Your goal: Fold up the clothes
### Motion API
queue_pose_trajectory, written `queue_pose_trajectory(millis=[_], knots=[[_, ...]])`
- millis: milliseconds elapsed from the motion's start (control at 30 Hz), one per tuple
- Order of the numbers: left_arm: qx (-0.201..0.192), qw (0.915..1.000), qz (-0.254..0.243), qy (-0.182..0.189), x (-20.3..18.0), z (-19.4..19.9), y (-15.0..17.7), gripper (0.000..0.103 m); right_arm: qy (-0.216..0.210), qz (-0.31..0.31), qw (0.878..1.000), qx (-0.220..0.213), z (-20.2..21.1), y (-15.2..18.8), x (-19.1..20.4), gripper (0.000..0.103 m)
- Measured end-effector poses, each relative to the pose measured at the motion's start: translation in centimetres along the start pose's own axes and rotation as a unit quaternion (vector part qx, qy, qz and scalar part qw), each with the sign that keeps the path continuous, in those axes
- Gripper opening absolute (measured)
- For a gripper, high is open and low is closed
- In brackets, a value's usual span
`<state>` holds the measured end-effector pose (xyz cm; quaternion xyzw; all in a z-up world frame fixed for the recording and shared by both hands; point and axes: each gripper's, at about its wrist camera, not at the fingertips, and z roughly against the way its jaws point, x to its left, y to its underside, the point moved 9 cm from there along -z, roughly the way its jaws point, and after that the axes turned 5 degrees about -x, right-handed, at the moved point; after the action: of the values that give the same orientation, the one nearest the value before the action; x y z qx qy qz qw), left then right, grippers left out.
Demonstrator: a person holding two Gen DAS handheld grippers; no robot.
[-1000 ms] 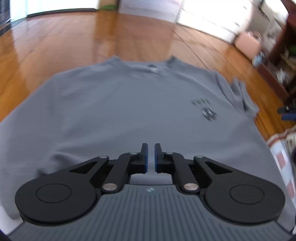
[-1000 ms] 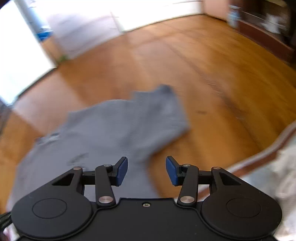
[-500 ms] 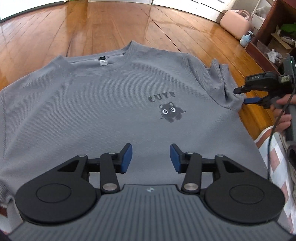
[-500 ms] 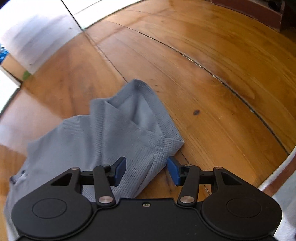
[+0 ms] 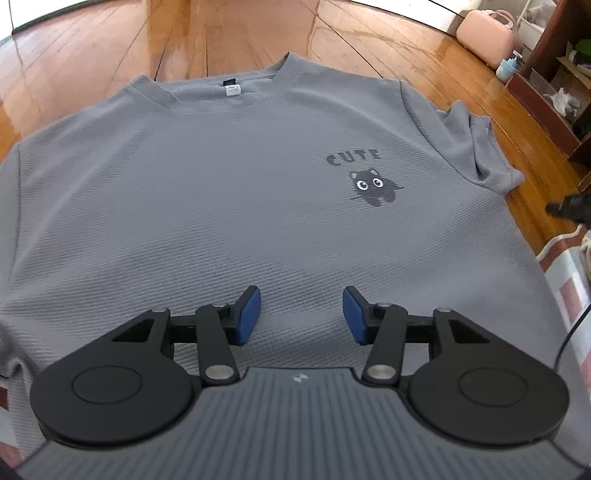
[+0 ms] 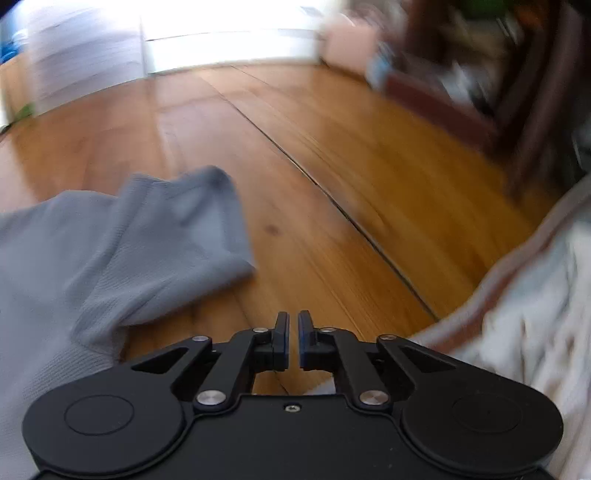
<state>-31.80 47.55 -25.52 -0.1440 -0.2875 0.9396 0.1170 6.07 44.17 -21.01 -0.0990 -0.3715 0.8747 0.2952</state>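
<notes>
A grey T-shirt [image 5: 221,192] lies flat, front up, on the wooden floor, collar at the far end, with a black cat print under the word CUTE [image 5: 373,184]. My left gripper [image 5: 301,314] hovers open over the shirt's lower middle, nothing between its blue pads. The shirt's right sleeve [image 5: 480,147] is rumpled. In the blurred right wrist view that sleeve [image 6: 177,240] lies to the left of my right gripper [image 6: 293,339], which is shut over bare floor with nothing in it. The tip of the right gripper [image 5: 570,210] shows at the left wrist view's right edge.
A checked blanket or mat [image 5: 569,280] lies at the right, also seen as pale blanket [image 6: 524,295]. A pink case [image 5: 484,31], a blue bottle [image 5: 508,66] and a dark wooden shelf [image 5: 550,74] stand at the far right. Wooden floor [image 6: 332,166] surrounds the shirt.
My left gripper opened and came closer over the shirt. My right gripper shut empty and swung right, off the sleeve it was beside.
</notes>
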Motion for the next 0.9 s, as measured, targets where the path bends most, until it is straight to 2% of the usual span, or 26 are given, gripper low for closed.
queue_pose_trajectory(millis=[33, 100, 133, 267, 467, 533, 567, 600, 667, 767, 867, 900], knots=[[-0.002, 1.0000, 0.003, 0.004, 0.1, 0.1, 0.0, 0.049, -0.038, -0.005, 0.999, -0.008, 0.3, -0.7, 0.5, 0.014], [-0.007, 0.9995, 0.014, 0.028, 0.1, 0.2, 0.0, 0.049, -0.079, 0.018, 0.997, -0.002, -0.2, -1.6, 2.1, 0.057], [-0.009, 0.9989, 0.020, 0.040, 0.1, 0.3, -0.1, 0.049, -0.096, 0.031, 0.995, 0.002, -0.6, -2.0, 2.9, 0.061], [-0.018, 0.9972, 0.017, 0.071, -0.2, 0.8, -0.3, 0.049, -0.165, 0.083, 0.983, 0.021, -2.0, -3.5, 6.2, 0.061], [-0.018, 0.9962, 0.009, 0.085, 0.5, 1.0, -0.1, 0.049, -0.192, 0.107, 0.971, 0.095, -5.2, -3.9, 9.4, 0.061], [-0.017, 0.9964, 0.021, 0.080, 1.2, 0.8, -0.3, 0.049, -0.183, 0.116, 0.969, 0.116, -6.2, -3.4, 9.7, 0.060], [-0.017, 0.9963, 0.028, 0.079, 1.4, 0.6, -0.4, 0.049, -0.172, 0.126, 0.970, 0.115, -6.4, -3.2, 9.8, 0.052], [-0.016, 0.9960, 0.033, 0.081, 1.6, 0.6, -0.4, 0.049, -0.164, 0.136, 0.971, 0.107, -6.2, -3.2, 9.9, 0.032], [-0.015, 0.9957, 0.038, 0.083, 1.9, 0.6, -0.3, 0.049, -0.168, 0.138, 0.971, 0.095, -5.4, -3.3, 10.0, 0.001], [-0.013, 0.9958, 0.043, 0.079, 2.1, 0.5, -0.3, 0.049, -0.173, 0.140, 0.973, 0.059, -3.4, -3.7, 9.7, 0.000], [-0.012, 0.9956, 0.048, 0.080, 2.2, 0.4, -0.3, 0.049, -0.176, 0.136, 0.973, 0.057, -2.4, -3.5, 9.0, 0.000], [-0.012, 0.9955, 0.047, 0.081, 2.2, 0.5, -0.3, 0.049, -0.178, 0.137, 0.972, 0.064, -2.5, -3.4, 8.9, 0.006]])
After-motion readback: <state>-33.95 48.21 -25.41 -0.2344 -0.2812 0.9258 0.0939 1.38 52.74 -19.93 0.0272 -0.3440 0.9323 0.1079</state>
